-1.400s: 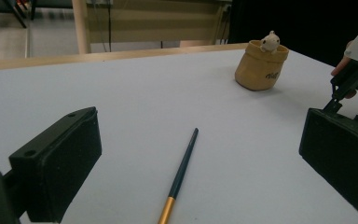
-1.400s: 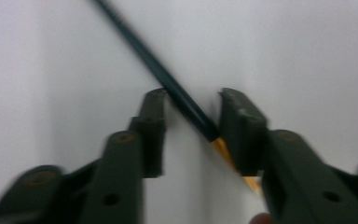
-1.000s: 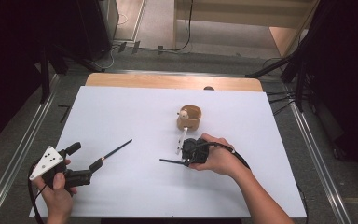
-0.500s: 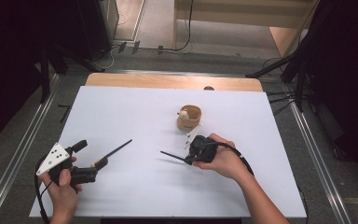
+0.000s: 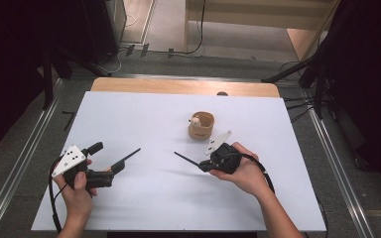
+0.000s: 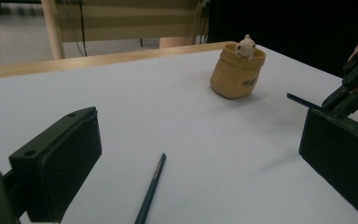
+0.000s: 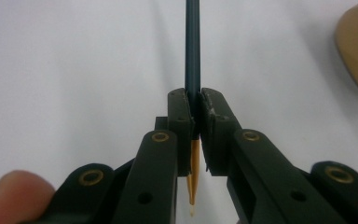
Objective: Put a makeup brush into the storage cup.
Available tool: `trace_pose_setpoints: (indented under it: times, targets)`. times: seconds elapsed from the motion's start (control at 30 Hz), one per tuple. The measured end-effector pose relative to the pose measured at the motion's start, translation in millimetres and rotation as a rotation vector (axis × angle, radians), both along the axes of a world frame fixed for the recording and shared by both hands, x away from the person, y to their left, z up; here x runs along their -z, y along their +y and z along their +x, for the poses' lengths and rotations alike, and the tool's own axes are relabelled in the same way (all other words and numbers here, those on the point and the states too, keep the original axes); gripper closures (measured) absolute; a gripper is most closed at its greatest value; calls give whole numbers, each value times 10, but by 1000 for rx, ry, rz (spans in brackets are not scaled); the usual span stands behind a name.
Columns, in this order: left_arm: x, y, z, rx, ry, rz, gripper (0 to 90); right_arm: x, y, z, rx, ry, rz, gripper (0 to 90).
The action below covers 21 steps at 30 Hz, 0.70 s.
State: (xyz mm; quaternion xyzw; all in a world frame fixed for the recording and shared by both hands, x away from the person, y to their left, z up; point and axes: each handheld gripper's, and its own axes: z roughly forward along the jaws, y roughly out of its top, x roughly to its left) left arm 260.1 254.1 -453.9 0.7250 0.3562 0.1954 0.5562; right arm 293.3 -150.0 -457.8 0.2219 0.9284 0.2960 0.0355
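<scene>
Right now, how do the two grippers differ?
The left gripper has its jaws wide open and grips nothing, while the right gripper is shut on a dark pencil. Another dark pencil lies loose on the white table between the left gripper's jaws. Both grippers are black and hand-held.

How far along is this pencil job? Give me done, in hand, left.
Done: one pencil is clamped in the right tongs. In hand: it is held near the cup, not in it. Left: probably getting it into the cup, then the second pencil, which lies on the table between the open left tongs.
</scene>
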Motion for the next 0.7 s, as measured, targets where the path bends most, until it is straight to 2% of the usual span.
trace_pose_setpoints:
  times: [0.2,0.23,0.4,0.47,0.57,0.63,0.7]
  targets:
    - [-29,-173,45,29,-1,-4,0,-58,-134,-73,65,-59,91,850]
    - [-35,-207,54,33,-2,-7,0,-58,-134,-73,65,-59,91,850]
    - [-87,-338,80,61,-11,-10,0,-49,-212,-122,115,-84,169,850]
    - [-128,-385,94,68,-21,-5,0,-38,-234,-162,135,-111,175,850]
    - [-144,-421,111,75,-23,3,0,-26,-245,-187,144,-115,185,850]
    - [-151,-460,129,83,-15,-8,0,-22,-251,-190,149,-117,193,850]
    - [-159,-515,146,94,-15,-12,0,-21,-280,-199,162,-115,229,850]
